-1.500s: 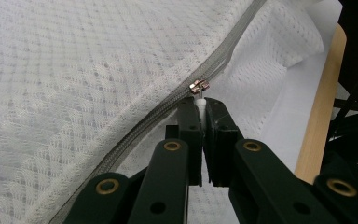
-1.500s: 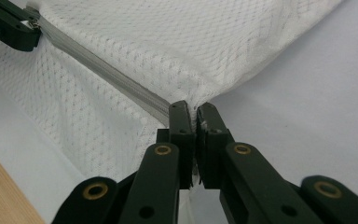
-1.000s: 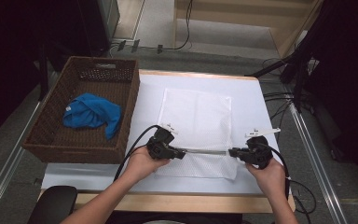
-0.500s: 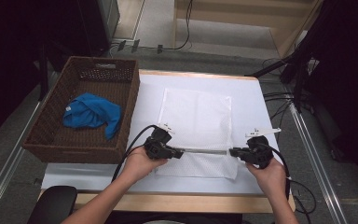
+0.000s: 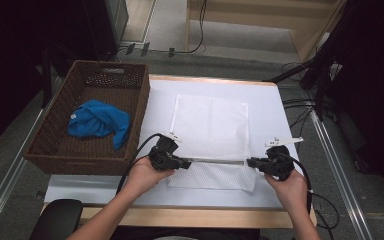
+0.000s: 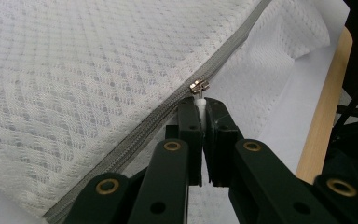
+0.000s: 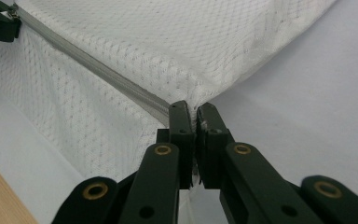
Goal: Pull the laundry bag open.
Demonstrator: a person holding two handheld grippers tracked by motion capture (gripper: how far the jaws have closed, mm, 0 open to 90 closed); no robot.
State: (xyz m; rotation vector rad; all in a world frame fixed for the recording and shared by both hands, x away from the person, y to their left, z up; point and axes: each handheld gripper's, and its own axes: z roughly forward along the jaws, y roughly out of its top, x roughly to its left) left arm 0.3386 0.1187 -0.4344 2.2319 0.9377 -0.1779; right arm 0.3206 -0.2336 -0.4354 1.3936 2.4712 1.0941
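Here we are over the table, and both hands are on the white mesh bag, which lies flat at the middle of the white surface with its grey zipper running across its near part, toward six o'clock. The left gripper sits at the zipper's nine o'clock end, the right gripper at its three o'clock end, tips pointing at each other with the zipper line taut between them.

In the left gripper view, the left gripper has its jaws pressed together on the white pull tab of the metal zipper slider; the slider sits just past the jaw tips, on the closed grey zipper that runs diagonally across the mesh.

In the right gripper view, the right gripper is clamped on the bag's fabric right at the zipper's end, mesh bunching at the tips. The zipper leads away toward ten o'clock, where the other gripper shows in the corner.

Off at nine o'clock of the bag, beside the table's edge, stands a brown wicker basket with a blue cloth crumpled inside, well apart from both hands.
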